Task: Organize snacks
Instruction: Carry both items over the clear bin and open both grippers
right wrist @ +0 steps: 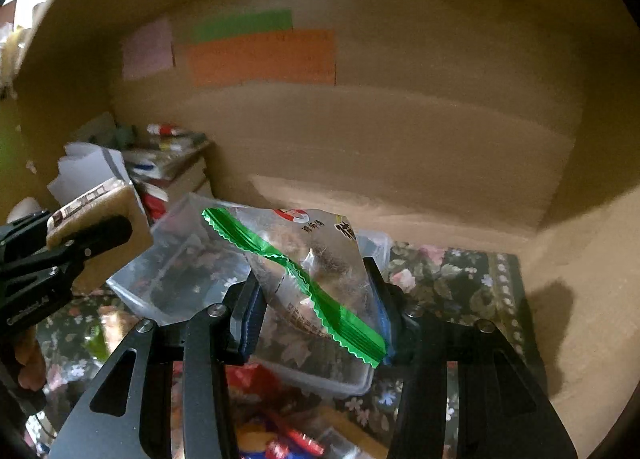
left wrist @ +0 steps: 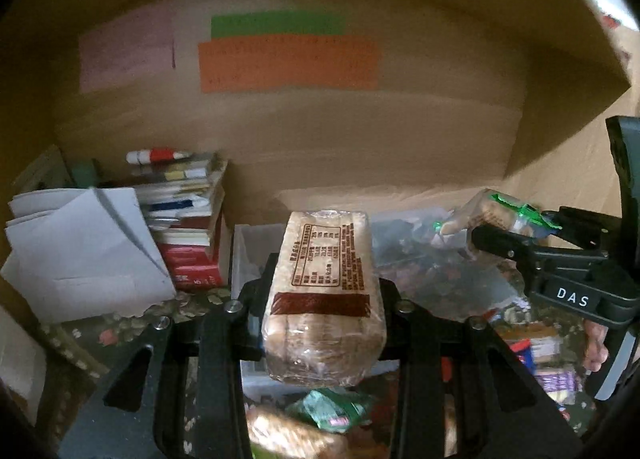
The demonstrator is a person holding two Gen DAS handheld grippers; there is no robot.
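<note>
My left gripper (left wrist: 324,299) is shut on a wrapped brown bread pack (left wrist: 324,283) with a brown printed label, held in the air above a clear plastic bin (left wrist: 248,247). It also shows in the right wrist view (right wrist: 92,207) at the left. My right gripper (right wrist: 316,299) is shut on a clear snack bag with a green serrated strip (right wrist: 312,279), held above the clear bin (right wrist: 176,271). The right gripper also shows in the left wrist view (left wrist: 516,231), to the right, level with the bread pack.
A cardboard wall (left wrist: 360,131) with green, orange and pink paper notes stands behind. A stack of books (left wrist: 188,227) and white papers (left wrist: 80,255) sit at the left. Loose snack packs (left wrist: 332,411) lie below on the floral cloth (right wrist: 460,283).
</note>
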